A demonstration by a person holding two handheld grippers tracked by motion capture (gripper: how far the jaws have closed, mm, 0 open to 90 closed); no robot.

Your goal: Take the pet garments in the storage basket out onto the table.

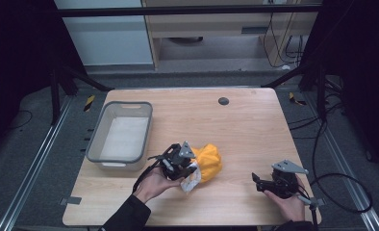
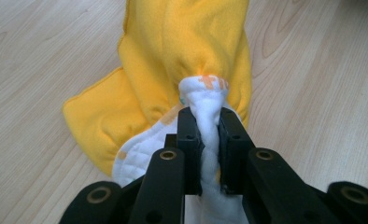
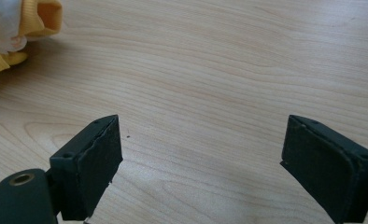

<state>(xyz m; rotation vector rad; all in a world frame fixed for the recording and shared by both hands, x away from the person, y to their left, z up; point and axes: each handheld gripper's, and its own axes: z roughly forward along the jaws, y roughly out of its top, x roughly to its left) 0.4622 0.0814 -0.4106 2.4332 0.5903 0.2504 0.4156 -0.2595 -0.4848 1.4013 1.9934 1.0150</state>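
**Left gripper had the yellow cloth pinched, bin waiting on the left**

Going left to right across the table (image 1: 235, 120): the grey bin (image 1: 97, 139) sat near the left edge, nothing in it but its pale floor as far as I could tell. Just to its right, the left gripper (image 1: 190, 172) was clamped on the yellow garment (image 1: 209, 161), which lay bunched on the wood near the middle front. In the left gripper view the jaws were squeezed tight on a white quilted fold of the lining (image 2: 210, 135), with the yellow outer fabric (image 2: 182, 42) trailing away ahead of them. Well apart on the right, the right gripper (image 1: 256, 180) hovered low over bare wood, jaws spread wide and holding nothing (a corner of the cloth (image 3: 37, 16) peeked in at the top left of its own view).

My guess was the cloth was headed for the bin. The bite looked deep enough, but it was only on the lining, so I'd have lifted slow and high enough that the dangling part cleared the bin wall, and brought the right gripper in to grab the loose yellow end if it dragged.
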